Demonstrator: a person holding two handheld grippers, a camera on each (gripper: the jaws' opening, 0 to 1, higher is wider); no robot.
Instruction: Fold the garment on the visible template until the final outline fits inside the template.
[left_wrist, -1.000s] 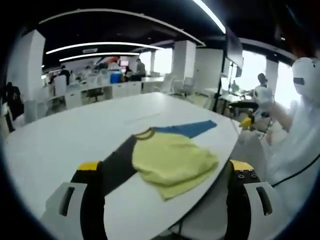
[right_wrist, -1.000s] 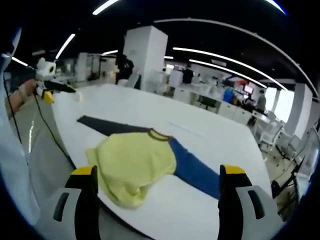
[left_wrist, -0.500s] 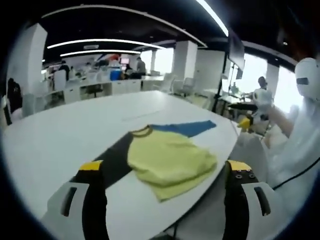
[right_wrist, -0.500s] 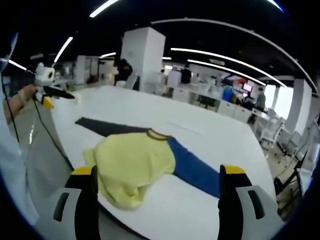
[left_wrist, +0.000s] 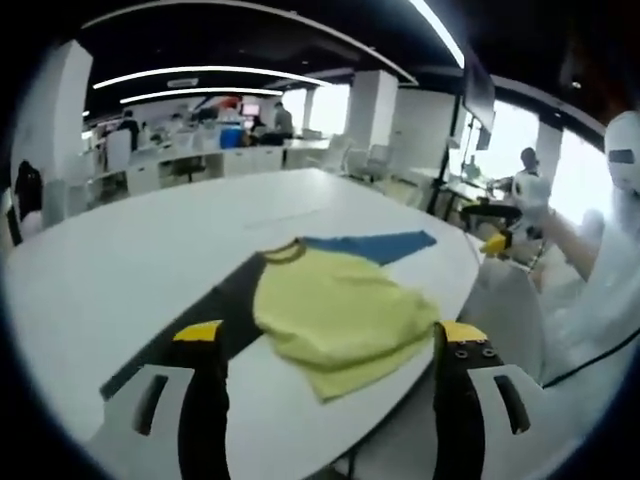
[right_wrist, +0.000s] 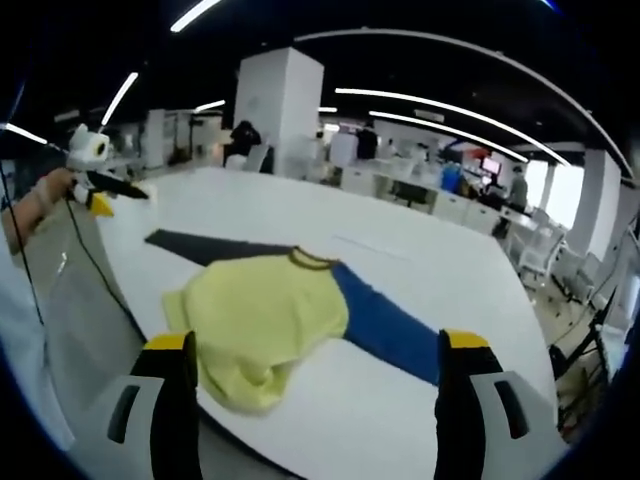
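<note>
Left gripper view, left to right: left hand-held gripper (left_wrist: 325, 350) jaws spread wide, gripping nothing, hovering off the near edge of the white tabletop (left_wrist: 120, 260). Garment (left_wrist: 335, 305) dead ahead between the jaws, flat on the tabletop near its edge: dark sleeve (left_wrist: 195, 320) running toward the left jaw, yellow body (left_wrist: 340, 315) bunched in the middle with its hem hanging just past the edge, blue sleeve (left_wrist: 375, 245) pointing away up-right. Long axis sleeve to sleeve, diagonal from near-left to far-right. No template outline made out on the tabletop. Right hand-held gripper (left_wrist: 492, 243) visible at far right, small, held off the tabletop by a person in white (left_wrist: 600, 290).

Right gripper view, left to right: other hand-held gripper at far left with a trailing cable, well apart from the garment. Dark sleeve lying away to the left, yellow body nearest this view's left jaw, blue sleeve running toward the right jaw. Right hand-held gripper also spread wide and empty, short of the cloth.

Judgement: not yet gripped; dark sleeve end closer to the left hand, blue sleeve end closer to the right, so likely each takes its own sleeve and folds inward over the yellow body.
</note>
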